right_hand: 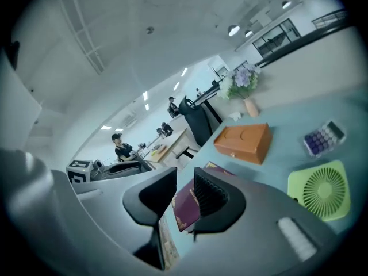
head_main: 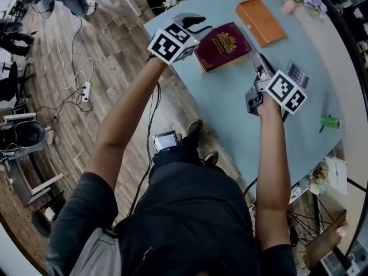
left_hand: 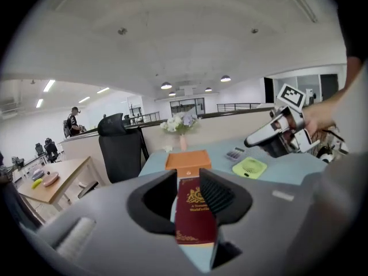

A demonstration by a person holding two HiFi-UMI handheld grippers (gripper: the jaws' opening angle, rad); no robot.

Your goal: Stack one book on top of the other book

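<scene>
On the blue table, the 2 books lie unstacked, maroon book just beside orange book. My left gripper and right gripper hover with jaws parted, holding nothing.

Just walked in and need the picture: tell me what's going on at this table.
A person holds a gripper in each hand over the blue table. The left gripper, jaws apart, is at the maroon book's edge; the right gripper hangs open and empty nearby. The orange book lies apart beyond the maroon one, so nothing is stacked yet.
</scene>
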